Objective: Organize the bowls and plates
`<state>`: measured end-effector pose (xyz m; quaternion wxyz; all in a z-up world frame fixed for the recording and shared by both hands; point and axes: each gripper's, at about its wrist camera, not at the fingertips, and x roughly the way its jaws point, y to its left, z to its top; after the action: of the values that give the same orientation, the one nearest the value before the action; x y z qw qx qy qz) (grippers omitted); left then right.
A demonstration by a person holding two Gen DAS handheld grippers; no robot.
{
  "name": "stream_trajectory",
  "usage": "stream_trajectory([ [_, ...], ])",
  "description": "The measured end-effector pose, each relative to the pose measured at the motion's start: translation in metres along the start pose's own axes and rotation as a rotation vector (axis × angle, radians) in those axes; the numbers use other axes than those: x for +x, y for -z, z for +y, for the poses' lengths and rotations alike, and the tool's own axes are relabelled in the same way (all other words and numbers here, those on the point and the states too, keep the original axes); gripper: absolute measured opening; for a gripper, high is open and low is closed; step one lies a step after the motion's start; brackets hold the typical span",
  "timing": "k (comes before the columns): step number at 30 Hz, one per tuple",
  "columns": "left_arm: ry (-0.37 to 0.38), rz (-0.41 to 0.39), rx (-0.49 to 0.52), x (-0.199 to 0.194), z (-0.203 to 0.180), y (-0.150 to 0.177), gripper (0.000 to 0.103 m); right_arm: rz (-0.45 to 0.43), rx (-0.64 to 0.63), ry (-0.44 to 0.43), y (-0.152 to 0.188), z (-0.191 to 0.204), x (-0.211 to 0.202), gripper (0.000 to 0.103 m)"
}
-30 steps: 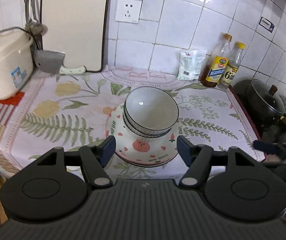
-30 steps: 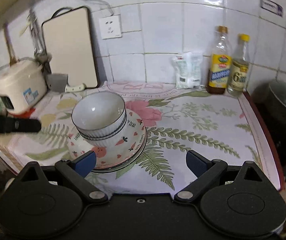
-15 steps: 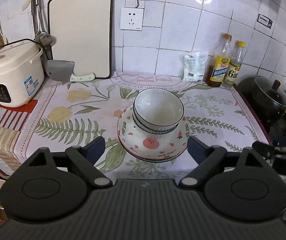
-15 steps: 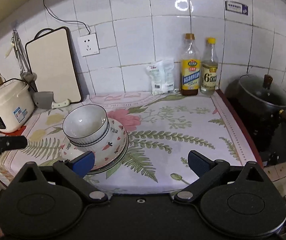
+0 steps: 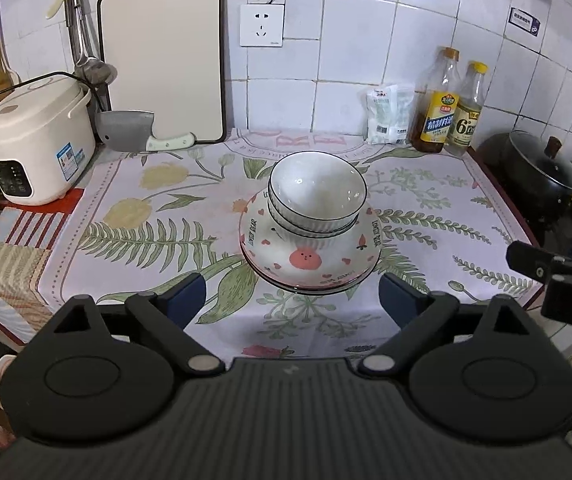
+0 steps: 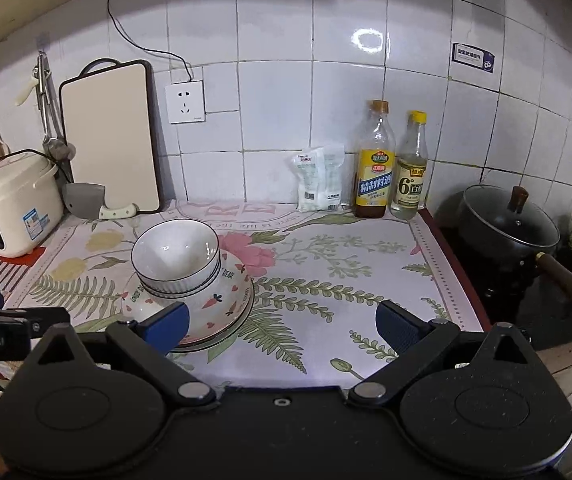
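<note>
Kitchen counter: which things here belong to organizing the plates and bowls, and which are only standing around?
Belong to the job:
- white bowls, stacked
- patterned plates under them

Just standing around:
- rice cooker
- cutting board
- cleaver
- two bottles
- white packet
- black pot

Ahead of the left tool [image 5: 291, 294], whose jaws are opening with nothing between them, the stack of bowls and plates [image 5: 309, 232] is blocking the middle. Bare worktop [image 6: 345, 276] is lying open ahead of the right tool [image 6: 282, 326]; bottles [image 6: 373, 168] are lining the wall beyond.
</note>
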<state>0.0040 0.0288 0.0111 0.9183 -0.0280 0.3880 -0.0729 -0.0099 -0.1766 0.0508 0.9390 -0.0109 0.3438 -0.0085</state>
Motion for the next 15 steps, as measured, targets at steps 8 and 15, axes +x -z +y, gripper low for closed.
stream_trajectory([
  [8, -0.036, -0.045, 0.012, -0.003, -0.004, 0.006, 0.095, -0.077, 0.001, 0.029, 0.011, 0.003, -0.012, 0.101],
  [15, -0.031, -0.059, 0.007, -0.004, -0.005, 0.015, 0.095, -0.094, 0.012, 0.033, 0.015, 0.004, -0.015, 0.101],
])
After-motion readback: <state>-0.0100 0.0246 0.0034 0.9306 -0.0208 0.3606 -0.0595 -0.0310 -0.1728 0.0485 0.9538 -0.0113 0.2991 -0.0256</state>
